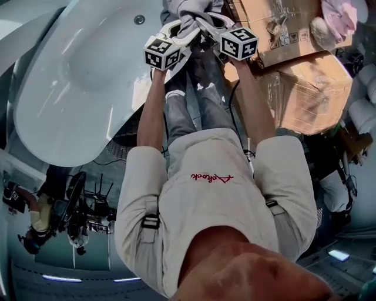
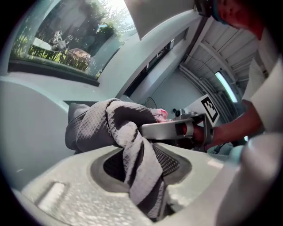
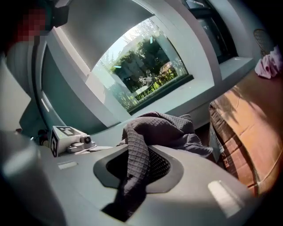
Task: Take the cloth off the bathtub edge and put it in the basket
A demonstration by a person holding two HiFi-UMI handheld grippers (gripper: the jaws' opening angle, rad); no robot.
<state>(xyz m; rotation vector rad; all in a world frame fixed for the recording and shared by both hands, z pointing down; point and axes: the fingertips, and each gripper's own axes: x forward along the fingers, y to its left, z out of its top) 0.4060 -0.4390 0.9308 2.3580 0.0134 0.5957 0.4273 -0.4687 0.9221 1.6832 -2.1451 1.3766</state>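
Note:
A grey waffle-weave cloth (image 1: 191,17) is bunched at the top of the head view, beside the white bathtub (image 1: 76,76). My left gripper (image 1: 178,30) and right gripper (image 1: 205,24) meet on it, with their marker cubes side by side just below. In the left gripper view the cloth (image 2: 132,132) runs down into the gap between my left gripper's (image 2: 152,205) jaws, pinched there. In the right gripper view the cloth (image 3: 146,141) is likewise clamped in my right gripper (image 3: 124,207). The rest of the cloth lies heaped beyond the jaws.
Cardboard boxes (image 1: 305,88) stand right of the grippers, and a pink cloth (image 1: 339,14) lies on top of them. Another person (image 1: 35,217) and some stands are at the lower left. A large window (image 3: 146,75) lies behind the tub.

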